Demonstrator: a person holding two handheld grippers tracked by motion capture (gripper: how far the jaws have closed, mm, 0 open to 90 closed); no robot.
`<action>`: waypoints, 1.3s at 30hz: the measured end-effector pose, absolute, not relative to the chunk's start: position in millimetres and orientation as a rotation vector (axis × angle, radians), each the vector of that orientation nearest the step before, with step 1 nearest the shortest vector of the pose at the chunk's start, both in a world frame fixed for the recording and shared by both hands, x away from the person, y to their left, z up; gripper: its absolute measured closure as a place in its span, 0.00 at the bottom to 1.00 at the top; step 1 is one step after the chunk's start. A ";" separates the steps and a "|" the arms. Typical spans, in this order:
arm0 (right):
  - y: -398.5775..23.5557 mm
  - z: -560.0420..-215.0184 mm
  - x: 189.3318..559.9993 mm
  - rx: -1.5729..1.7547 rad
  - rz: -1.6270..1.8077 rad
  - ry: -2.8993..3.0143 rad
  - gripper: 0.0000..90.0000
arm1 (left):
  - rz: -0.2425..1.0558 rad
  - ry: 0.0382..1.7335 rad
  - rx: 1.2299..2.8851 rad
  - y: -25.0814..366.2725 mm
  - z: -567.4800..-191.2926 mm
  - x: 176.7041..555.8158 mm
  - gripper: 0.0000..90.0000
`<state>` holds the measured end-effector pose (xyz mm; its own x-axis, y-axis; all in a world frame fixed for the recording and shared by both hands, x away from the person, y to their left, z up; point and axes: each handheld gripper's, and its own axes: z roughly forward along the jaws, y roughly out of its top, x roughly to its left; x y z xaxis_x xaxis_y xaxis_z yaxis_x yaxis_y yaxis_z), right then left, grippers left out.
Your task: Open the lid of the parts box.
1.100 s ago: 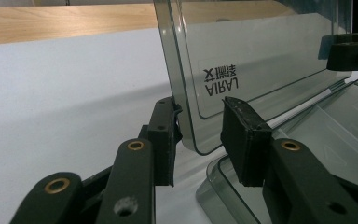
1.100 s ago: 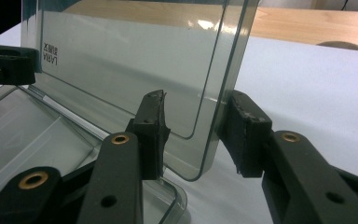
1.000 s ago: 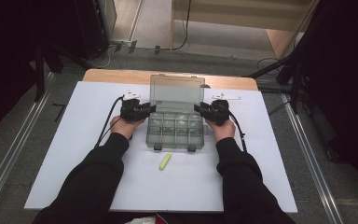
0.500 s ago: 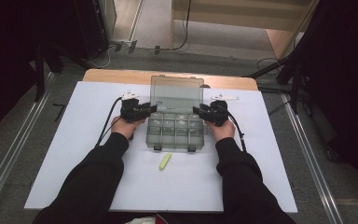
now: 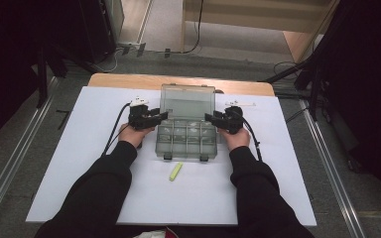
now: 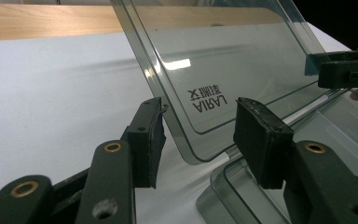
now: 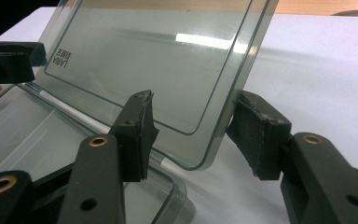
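Two grippers flank one clear plastic organizer box (image 5: 185,136) that sits in the middle of the white sheet (image 5: 79,148) covering the tabletop. Its tray is split into small compartments, and from the high view I cannot tell whether anything lies in them. The smoky transparent lid (image 5: 187,101) stands raised at the far side, leaning back from its hinge, with printed lettering near one lower corner (image 6: 207,99).

At the box's left end, the left gripper (image 5: 159,117) has its jaws apart, one on each side of the lid's lower corner; in the left gripper view the pads (image 6: 148,140) stand clear of the plastic with a gap on both sides. The right gripper (image 5: 211,118) mirrors this at the box's right end, its jaws straddling the lid's other lower corner, and its pads (image 7: 137,135) are likewise not pressing on it. A small yellow-green stick (image 5: 175,171) lies on the sheet just in front of the box, between the person's sleeves.

Compared with a second ago, both hands sit in the same places and the box, lid and stick have not shifted. Both sets of jaws have just been opening, with the lid's edge between them, so neither gripper is clamping the lid now.
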<state>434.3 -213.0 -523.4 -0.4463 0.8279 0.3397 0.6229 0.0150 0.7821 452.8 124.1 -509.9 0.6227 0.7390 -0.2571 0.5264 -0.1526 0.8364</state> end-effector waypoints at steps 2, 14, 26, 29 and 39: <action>-213.3 -523.6 434.6 1.522 1.404 2.072 0.54 | 0.259 1.022 1.819 123.9 -510.0 453.1 0.55; -213.8 -524.2 434.8 1.545 1.413 2.068 0.53 | 0.243 1.029 1.816 124.8 -510.3 454.3 0.51; -213.8 -522.5 433.9 1.537 1.408 2.073 0.42 | 0.244 1.044 1.827 127.3 -507.0 453.9 0.43; -213.8 -521.0 433.0 1.529 1.401 2.078 0.38 | 0.242 1.042 1.836 127.6 -504.6 452.4 0.41; -215.4 -513.3 428.5 1.481 1.394 2.108 0.34 | 0.241 1.034 1.847 127.3 -497.7 448.7 0.39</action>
<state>428.5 -215.4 -513.3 -0.4719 0.8199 0.3242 0.6192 0.0465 0.7839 448.7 127.3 -497.7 0.6199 0.7399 -0.2614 0.5482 -0.1699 0.8189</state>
